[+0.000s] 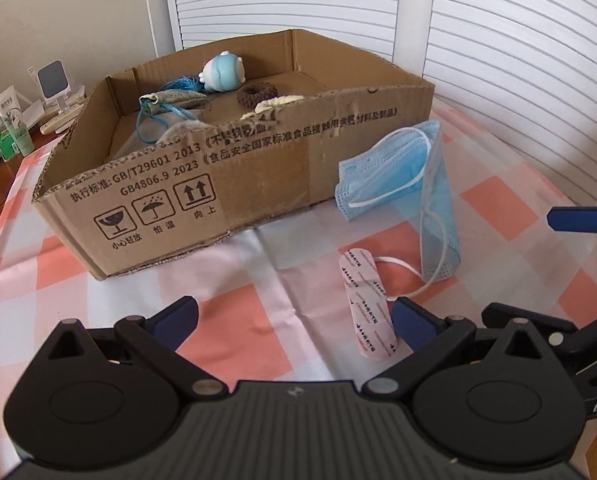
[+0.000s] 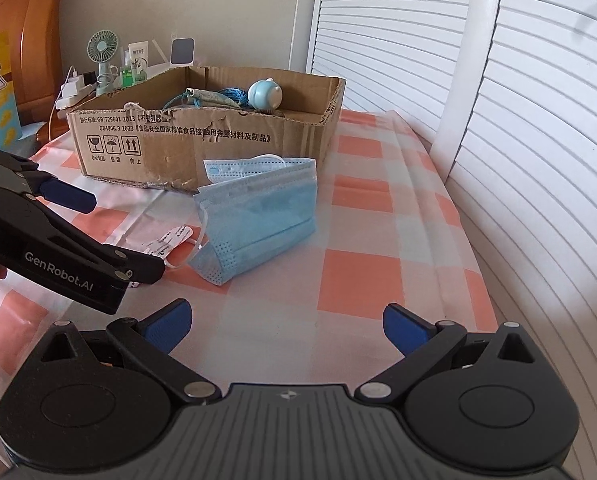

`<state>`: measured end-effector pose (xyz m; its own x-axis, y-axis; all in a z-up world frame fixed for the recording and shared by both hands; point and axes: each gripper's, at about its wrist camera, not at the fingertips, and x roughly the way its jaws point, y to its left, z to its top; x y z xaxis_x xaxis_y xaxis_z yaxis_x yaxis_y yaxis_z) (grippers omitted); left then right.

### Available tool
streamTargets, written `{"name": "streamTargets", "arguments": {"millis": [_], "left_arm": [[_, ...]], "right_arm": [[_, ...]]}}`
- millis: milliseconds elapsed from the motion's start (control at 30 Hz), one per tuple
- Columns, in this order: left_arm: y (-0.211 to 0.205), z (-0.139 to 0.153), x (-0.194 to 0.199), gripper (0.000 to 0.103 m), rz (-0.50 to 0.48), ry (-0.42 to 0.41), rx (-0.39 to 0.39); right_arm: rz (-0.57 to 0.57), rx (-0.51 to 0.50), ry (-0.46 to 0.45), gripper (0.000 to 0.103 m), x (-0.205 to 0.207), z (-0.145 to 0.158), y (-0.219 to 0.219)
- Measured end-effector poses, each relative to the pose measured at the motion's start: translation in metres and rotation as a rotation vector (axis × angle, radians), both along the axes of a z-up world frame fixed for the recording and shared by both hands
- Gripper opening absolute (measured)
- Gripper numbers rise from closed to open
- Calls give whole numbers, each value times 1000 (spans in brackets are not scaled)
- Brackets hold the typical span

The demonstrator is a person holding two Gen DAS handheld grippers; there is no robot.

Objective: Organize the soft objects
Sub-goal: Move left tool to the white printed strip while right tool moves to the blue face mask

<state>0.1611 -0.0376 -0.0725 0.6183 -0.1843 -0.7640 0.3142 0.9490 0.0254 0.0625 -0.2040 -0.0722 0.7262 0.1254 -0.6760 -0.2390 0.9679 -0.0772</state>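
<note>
A: Fingers first. The left gripper [image 1: 294,322] has its blue-padded fingers [image 1: 176,320] spread wide with nothing between them. The right gripper [image 2: 286,328] is likewise splayed and empty, over bare cloth.

B: And what is left to put away?

A: Two things lie outside the shallow brown cardboard box [image 1: 258,168] printed with handling symbols, on the pink-and-white checked tablecloth [image 1: 238,280]. A pale blue pleated face mask [image 1: 402,172] with white ear loops lies just in front of the box's near wall, toward its right end. A slim pinkish wrapped adhesive plaster [image 1: 366,300] lies nearer than the mask, further from the box.

B: Which hand is closer to the plaster?

A: The left. The plaster's near end sits just beside the left gripper's right finger, a little outside the gap between the pads. Its long axis runs away from the gripper toward the box, roughly along the fingers' own direction.

B: So?

A: I judge the left gripper must shift right to straddle it across its narrow width. The mask lies ahead of the right gripper, slightly left, well apart from its fingers.

B: The box already holds things?

A: Yes: a pale blue round soft toy [image 1: 222,72], a brown hair scrunchie [image 1: 256,94], and some blue string.
</note>
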Motion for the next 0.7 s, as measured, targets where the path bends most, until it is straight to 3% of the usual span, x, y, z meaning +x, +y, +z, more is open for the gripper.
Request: {"name": "streamTargets", "arguments": {"millis": [267,467,567,700], "left_arm": [[19,-1,-1,102,53,-10,-1],[4,3,-7,98,-78,-80,84],[-5,5,-7,86,-175,-96,97],[-12,5,-3,69,-251,-75,51]], "right_arm": [[9,14,-5,103,-2,1,2],[13,23,-1,103,-2,0,2],[10,31,-2,103,-3,0,0],[6,41,-2,103,-3,1,-2]]}}
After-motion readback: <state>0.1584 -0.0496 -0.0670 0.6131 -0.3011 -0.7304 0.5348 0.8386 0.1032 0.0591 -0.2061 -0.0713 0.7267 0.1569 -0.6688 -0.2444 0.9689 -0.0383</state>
